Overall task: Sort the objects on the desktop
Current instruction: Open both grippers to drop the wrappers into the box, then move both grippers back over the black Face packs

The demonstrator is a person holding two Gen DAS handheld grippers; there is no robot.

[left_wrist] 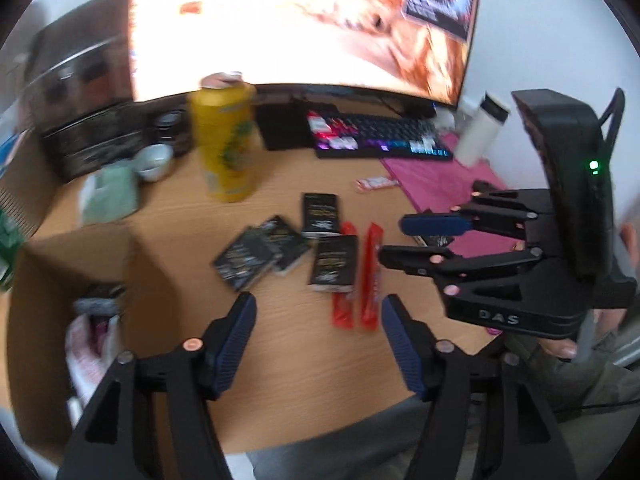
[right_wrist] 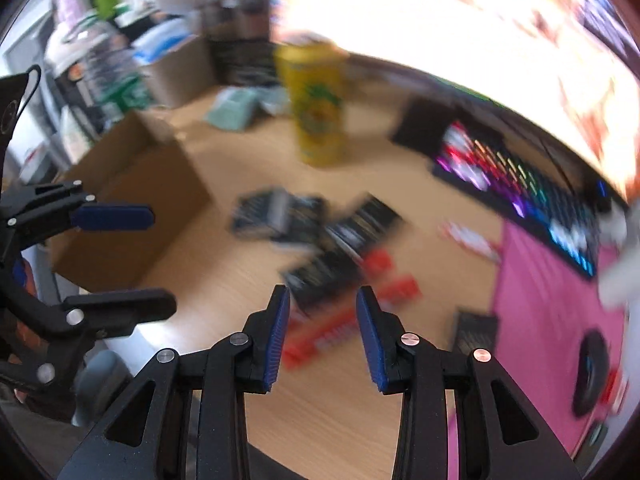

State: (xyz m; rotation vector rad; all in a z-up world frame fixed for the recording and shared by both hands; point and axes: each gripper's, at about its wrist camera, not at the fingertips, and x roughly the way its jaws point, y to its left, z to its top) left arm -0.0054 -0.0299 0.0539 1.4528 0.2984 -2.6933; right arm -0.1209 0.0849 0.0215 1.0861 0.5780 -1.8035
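Observation:
Several black packets (left_wrist: 320, 216) (right_wrist: 344, 232) and two red stick packets (left_wrist: 370, 276) (right_wrist: 320, 340) lie loose in the middle of the wooden desk. An open cardboard box (left_wrist: 152, 272) (right_wrist: 132, 208) stands at the left with a few packets inside. My left gripper (left_wrist: 319, 304) (right_wrist: 160, 260) hangs over the desk just in front of the packets, jaws wide apart and holding nothing. My right gripper (right_wrist: 322, 294) (left_wrist: 394, 240) hovers to the right of the pile, above the red packets. Its jaws are partly apart with nothing pressed between them. Both views are blurred.
A tall yellow can (left_wrist: 224, 140) (right_wrist: 316, 108) stands behind the pile. A lit keyboard (left_wrist: 380, 140), a pink mat (left_wrist: 432, 184), a white bottle (left_wrist: 480, 128) and a small pink wrapper (left_wrist: 376, 183) are at the back right. A green packet (left_wrist: 108, 196) and white cup (left_wrist: 154, 160) sit back left.

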